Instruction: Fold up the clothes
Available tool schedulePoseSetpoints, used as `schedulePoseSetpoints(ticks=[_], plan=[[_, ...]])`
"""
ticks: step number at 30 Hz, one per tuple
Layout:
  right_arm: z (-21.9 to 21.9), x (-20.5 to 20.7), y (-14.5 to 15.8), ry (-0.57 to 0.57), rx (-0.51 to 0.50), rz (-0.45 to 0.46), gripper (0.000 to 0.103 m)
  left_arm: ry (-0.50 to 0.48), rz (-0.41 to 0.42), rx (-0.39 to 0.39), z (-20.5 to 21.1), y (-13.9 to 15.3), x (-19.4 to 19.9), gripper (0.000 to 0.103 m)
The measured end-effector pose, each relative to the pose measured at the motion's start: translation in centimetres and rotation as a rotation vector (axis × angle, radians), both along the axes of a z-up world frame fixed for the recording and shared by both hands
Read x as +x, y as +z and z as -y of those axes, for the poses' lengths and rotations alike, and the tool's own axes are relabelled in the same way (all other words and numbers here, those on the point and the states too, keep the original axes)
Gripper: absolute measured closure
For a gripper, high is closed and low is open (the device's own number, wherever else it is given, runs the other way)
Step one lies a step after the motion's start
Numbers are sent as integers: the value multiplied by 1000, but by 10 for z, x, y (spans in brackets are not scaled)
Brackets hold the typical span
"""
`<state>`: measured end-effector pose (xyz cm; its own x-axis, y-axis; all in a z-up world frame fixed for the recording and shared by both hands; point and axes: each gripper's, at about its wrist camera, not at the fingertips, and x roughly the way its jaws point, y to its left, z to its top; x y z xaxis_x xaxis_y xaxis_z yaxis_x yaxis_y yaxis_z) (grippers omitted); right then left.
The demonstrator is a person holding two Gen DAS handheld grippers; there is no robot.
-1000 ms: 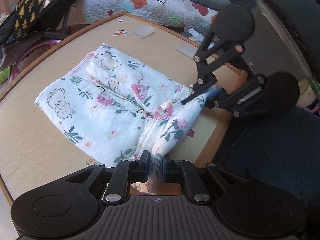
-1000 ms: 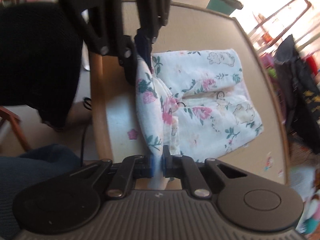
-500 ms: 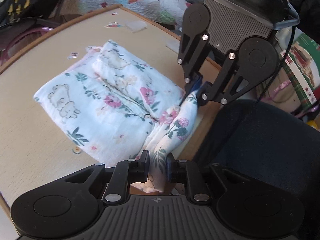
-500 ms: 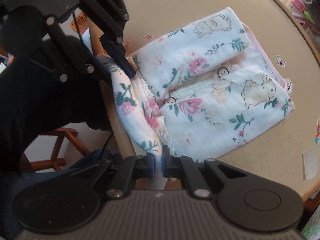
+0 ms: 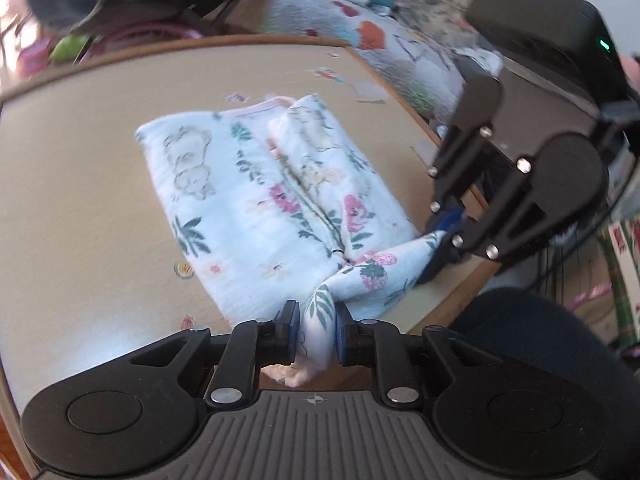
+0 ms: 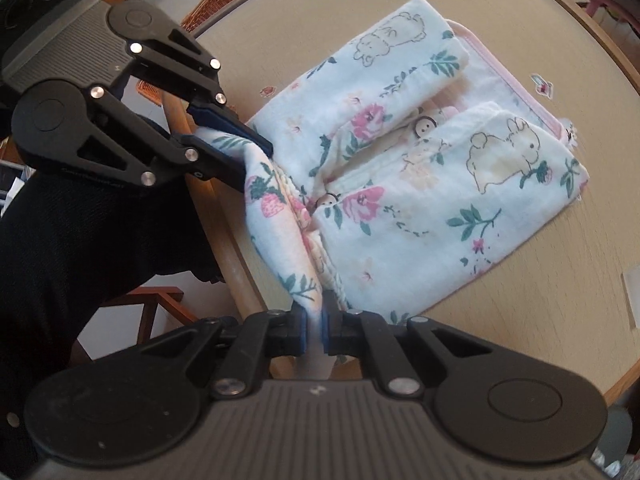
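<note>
A white floral baby garment (image 5: 256, 200) with bear and rabbit prints lies partly folded on a round beige table (image 5: 80, 208); it also shows in the right wrist view (image 6: 420, 184). My left gripper (image 5: 317, 330) is shut on the garment's near edge at the table's rim. My right gripper (image 6: 315, 330) is shut on the same edge a little further along; it shows in the left wrist view (image 5: 444, 236). The left gripper shows in the right wrist view (image 6: 248, 156). The held edge is lifted slightly and stretched between them.
The table has a wooden rim (image 6: 236, 272) close to both grippers. Small stickers (image 6: 542, 84) dot the tabletop. A quilted bed (image 5: 380, 48) stands beyond the table. A dark chair seat (image 5: 540, 344) is at the right, a wicker basket (image 6: 208, 4) on the floor.
Both grippers have swung round with the held edge, the left wrist view turning left across the table. The garment edge stays pinched and is drawn tighter between them.
</note>
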<state>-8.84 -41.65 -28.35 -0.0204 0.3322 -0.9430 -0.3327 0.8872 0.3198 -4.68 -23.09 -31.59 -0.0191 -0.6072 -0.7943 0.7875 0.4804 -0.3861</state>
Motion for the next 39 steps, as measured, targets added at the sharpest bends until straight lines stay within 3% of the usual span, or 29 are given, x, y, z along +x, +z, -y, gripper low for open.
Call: schedulePoseSetpoints(ticks=[10, 18, 29, 39], plan=[[-13, -10, 35, -15, -64, 59, 91, 41, -63, 70, 13, -6, 9, 81], [3, 1, 20, -187, -118, 19, 89, 54, -63, 53, 7, -5, 8, 79], [11, 1, 2, -310, -91, 8, 87, 367, -122, -62, -24, -8, -12, 73], [28, -43, 7, -451, 15, 181, 84, 572, -205, -145, -54, -9, -13, 73]])
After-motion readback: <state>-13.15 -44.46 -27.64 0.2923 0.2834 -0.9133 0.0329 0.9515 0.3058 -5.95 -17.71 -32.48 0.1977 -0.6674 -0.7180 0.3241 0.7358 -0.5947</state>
